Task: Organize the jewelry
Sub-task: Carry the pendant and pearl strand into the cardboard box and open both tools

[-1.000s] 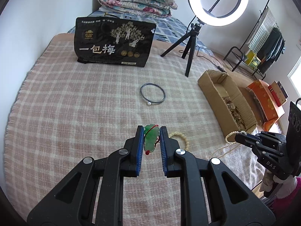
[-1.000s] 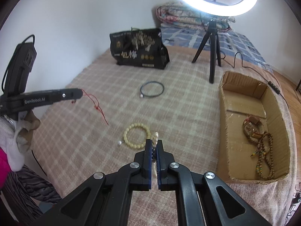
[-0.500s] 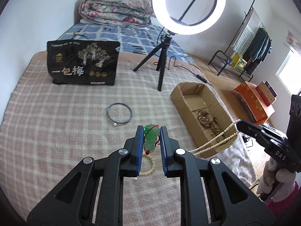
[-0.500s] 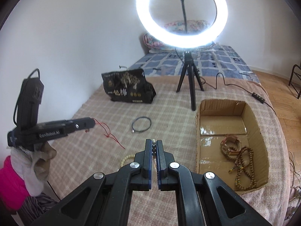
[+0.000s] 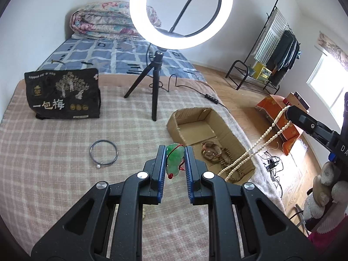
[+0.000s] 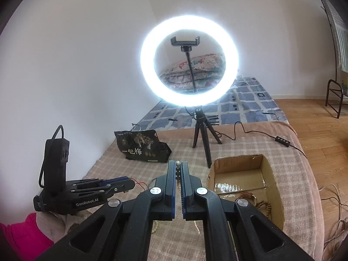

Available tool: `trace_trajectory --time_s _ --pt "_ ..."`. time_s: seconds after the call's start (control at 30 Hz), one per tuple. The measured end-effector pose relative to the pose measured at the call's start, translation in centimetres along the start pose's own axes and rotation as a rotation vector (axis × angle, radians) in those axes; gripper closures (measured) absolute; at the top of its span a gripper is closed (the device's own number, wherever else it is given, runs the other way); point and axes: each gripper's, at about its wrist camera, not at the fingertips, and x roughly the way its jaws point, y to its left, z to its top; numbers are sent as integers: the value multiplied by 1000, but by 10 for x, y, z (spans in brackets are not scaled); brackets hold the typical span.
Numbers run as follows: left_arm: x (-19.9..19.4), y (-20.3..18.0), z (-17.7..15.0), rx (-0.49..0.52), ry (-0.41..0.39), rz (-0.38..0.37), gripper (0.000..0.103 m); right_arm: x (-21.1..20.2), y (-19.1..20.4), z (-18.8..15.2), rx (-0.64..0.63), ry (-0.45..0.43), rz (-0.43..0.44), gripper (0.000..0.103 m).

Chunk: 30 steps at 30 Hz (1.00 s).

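Green pendant (image 5: 175, 160) is clamped between the nearly closed left gripper (image 5: 175, 152) pads, above the blanket (image 5: 54, 152). Right gripper (image 6: 178, 169), closed, pinches a bead necklace (image 5: 256, 145) hanging over the cardboard box (image 5: 195, 117).

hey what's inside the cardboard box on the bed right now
The cardboard box holds a brown bangle and dark wooden prayer beads at its near end; the far end is bare. The hanging pearl necklace and the box's near wall hide part of the contents.

grippers 2 (image 5: 175, 158) (image 6: 178, 169) | cardboard box 1 (image 5: 214, 128) | black bangle 1 (image 5: 104, 155) | ring light 1 (image 5: 180, 13)
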Motion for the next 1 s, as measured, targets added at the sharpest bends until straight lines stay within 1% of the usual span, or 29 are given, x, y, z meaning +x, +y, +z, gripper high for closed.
trace_trajectory --time_s 0.13,0.33,0.67,0.9,1.0 --pt "9 -17 12 9 -11 -28 88 -5 -14 3 19 -10 -22 102" --pt "33 -40 25 32 -11 -48 88 -5 -27 -3 20 20 -50 102" --pt "92 -60 30 35 62 -69 88 7 -49 -23 23 103 -95 102" --pt "118 -69 26 34 95 -79 88 23 -71 -40 49 181 -120 102" --pt "126 -70 26 14 102 -90 88 27 -76 -45 61 209 -119 102"
